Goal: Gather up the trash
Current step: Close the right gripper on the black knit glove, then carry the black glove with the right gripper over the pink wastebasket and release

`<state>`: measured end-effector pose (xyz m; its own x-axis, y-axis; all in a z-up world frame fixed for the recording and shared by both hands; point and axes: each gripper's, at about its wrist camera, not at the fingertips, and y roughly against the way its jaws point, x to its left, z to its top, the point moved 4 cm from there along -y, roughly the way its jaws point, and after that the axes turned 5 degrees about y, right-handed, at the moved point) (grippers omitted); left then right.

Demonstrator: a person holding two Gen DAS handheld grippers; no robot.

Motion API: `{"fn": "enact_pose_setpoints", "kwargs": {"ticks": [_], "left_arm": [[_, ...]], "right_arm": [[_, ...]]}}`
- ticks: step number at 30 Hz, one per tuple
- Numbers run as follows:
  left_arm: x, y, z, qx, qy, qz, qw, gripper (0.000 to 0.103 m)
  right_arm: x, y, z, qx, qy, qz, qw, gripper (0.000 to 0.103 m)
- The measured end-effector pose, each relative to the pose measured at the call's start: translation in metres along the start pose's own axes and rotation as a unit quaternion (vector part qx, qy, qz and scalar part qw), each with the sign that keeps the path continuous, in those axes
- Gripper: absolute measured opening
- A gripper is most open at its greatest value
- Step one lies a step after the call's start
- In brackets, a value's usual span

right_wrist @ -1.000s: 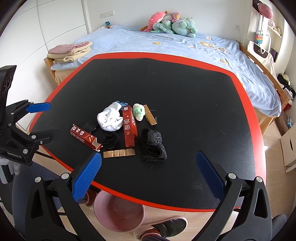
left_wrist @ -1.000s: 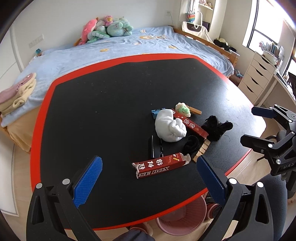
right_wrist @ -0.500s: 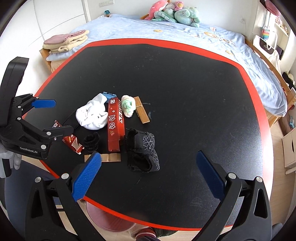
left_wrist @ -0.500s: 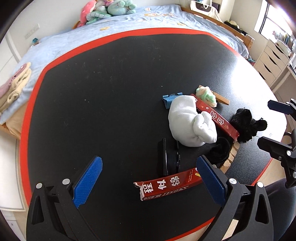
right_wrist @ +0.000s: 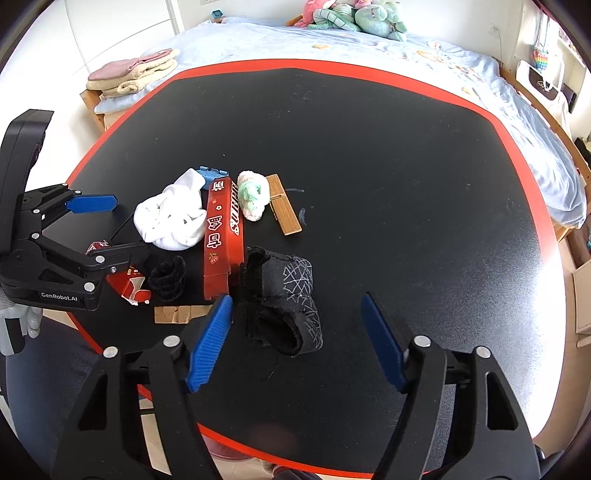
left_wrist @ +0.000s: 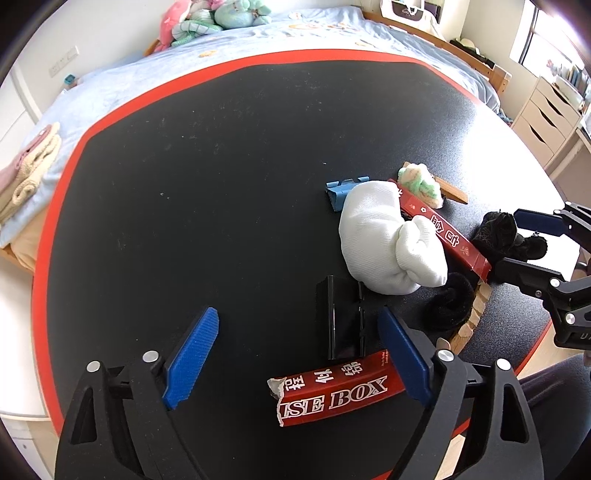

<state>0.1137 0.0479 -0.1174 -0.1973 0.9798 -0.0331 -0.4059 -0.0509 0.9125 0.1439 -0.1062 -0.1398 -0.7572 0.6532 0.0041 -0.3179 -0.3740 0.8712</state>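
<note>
A torn red box (left_wrist: 334,389) lies near the front of the black table (left_wrist: 207,192), partly between the pads of my open left gripper (left_wrist: 299,354). A black flat object (left_wrist: 340,321) lies just beyond it. A longer red box (right_wrist: 222,232) sits mid-pile beside white socks (right_wrist: 171,218), a green-white sock (right_wrist: 252,195), a wooden strip (right_wrist: 283,209) and a cardboard scrap (right_wrist: 181,313). My open right gripper (right_wrist: 295,338) hovers over a black patterned sock (right_wrist: 286,302). The left gripper also shows in the right wrist view (right_wrist: 107,225).
A small black rolled sock (right_wrist: 167,277) and a blue plastic piece (right_wrist: 210,172) lie in the pile. A bed with plush toys (right_wrist: 354,16) stands behind the table. Folded towels (right_wrist: 133,72) rest at left. A white drawer unit (left_wrist: 546,110) stands at right.
Both grippers have moved forward and down toward the pile. The left one has come over the torn red box, the right one over the black patterned sock. Both stay open.
</note>
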Motion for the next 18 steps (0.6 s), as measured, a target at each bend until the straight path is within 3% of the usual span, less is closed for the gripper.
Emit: {"fn": "enact_pose_setpoints", "kwargs": {"ticks": [5,9,18], "left_arm": [[0.002,0.009,0.0,-0.003,-0.007,-0.005,1.0,0.055],[0.009,0.015,-0.003,-0.002,-0.006,-0.011,0.9999,0.024],[0.013,0.016,-0.005,-0.017,0.001,-0.019,0.9997,0.024]], "right_arm": [[0.003,-0.003,-0.001,0.002,0.002,0.012,1.0,0.046],[0.007,-0.003,-0.001,-0.001,0.001,0.014,1.0,0.039],[0.002,0.005,-0.002,-0.011,-0.015,0.008,1.0,0.036]]}}
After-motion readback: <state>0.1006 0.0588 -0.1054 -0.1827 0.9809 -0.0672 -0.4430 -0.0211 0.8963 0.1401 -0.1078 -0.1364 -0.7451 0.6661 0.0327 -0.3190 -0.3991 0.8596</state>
